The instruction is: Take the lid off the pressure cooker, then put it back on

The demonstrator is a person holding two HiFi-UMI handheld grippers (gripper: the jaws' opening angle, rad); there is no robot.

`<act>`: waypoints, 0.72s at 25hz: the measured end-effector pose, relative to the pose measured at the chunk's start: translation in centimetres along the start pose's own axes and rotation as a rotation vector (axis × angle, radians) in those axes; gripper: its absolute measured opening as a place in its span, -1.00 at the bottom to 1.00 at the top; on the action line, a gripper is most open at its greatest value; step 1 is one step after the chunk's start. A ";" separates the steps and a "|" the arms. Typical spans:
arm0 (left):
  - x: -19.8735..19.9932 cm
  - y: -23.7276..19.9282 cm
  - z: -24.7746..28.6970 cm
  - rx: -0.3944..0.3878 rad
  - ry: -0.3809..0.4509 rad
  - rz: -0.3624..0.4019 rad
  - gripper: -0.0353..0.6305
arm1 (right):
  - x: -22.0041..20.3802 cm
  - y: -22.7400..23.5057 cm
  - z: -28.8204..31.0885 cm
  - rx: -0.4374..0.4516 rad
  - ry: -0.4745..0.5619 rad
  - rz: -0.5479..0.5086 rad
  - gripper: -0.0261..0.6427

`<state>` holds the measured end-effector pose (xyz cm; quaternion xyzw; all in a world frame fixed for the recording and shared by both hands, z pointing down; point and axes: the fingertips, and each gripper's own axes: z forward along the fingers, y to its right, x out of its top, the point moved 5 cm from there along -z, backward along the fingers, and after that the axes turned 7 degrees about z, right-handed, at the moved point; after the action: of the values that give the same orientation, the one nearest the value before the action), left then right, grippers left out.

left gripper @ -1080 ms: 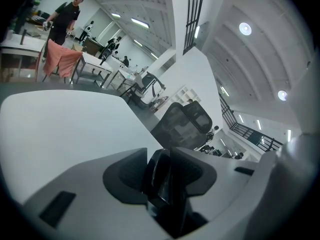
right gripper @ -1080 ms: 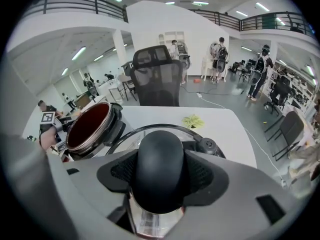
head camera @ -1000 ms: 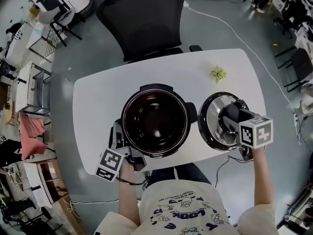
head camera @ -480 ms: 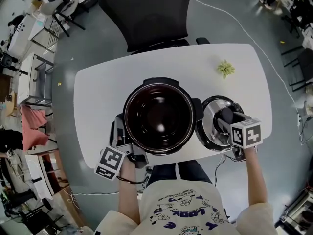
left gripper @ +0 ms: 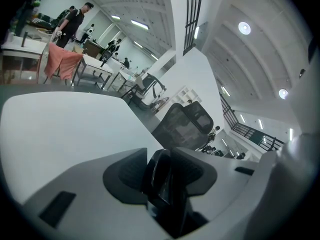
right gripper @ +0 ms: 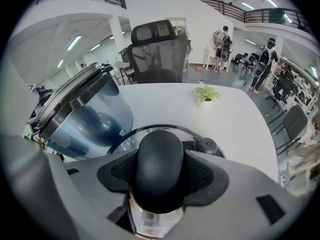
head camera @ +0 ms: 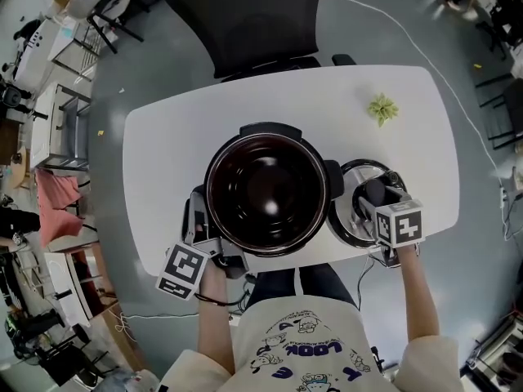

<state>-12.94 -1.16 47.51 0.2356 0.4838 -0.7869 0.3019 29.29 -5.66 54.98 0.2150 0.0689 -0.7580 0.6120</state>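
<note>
The right gripper (right gripper: 160, 179) has come down with the lid (head camera: 353, 219) over the last second, so the lid looks smaller in the head view and lies lower beside the open pressure cooker (head camera: 265, 190), while the left gripper (left gripper: 165, 184) has kept its place at the pot's near left. The right gripper's jaws are clamped on the lid's black knob (right gripper: 160, 161), one pad pressed to each side of it. The left gripper's jaws are closed on the cooker's thin black side handle (left gripper: 157, 166). The lid's left rim comes right up to the cooker's right-hand lug (head camera: 333, 178), with no gap to be made out there, and whether the lid rests on the table (head camera: 163, 153) or hangs just above it cannot be told. The lid is near the table's front right edge. Bare white tabletop lies beyond it, as far as the small green plant (head camera: 382, 109) near the far right corner, and more open top lies left of the cooker. A dark chair (head camera: 249, 15) stands at the table's far side. In the head view the marker cube (head camera: 399, 224) and the right gripper's body cover the lid's middle and near part, and the cooker's rim hides the left jaws. In the right gripper view the cooker's wall is cut off at the left.
</note>
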 end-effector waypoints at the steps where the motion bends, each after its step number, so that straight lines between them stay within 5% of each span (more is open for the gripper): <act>1: -0.1 0.0 0.0 0.001 0.001 0.000 -0.45 | -0.1 0.0 0.2 -0.001 0.003 0.000 -0.04; 18: -0.5 0.0 0.1 0.001 0.005 0.004 -0.45 | -2.1 -0.8 2.4 -0.038 0.032 0.000 -0.04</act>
<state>-12.64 -1.14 47.89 0.2386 0.4835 -0.7861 0.3021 28.25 -4.42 57.88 0.2155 0.0932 -0.7528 0.6149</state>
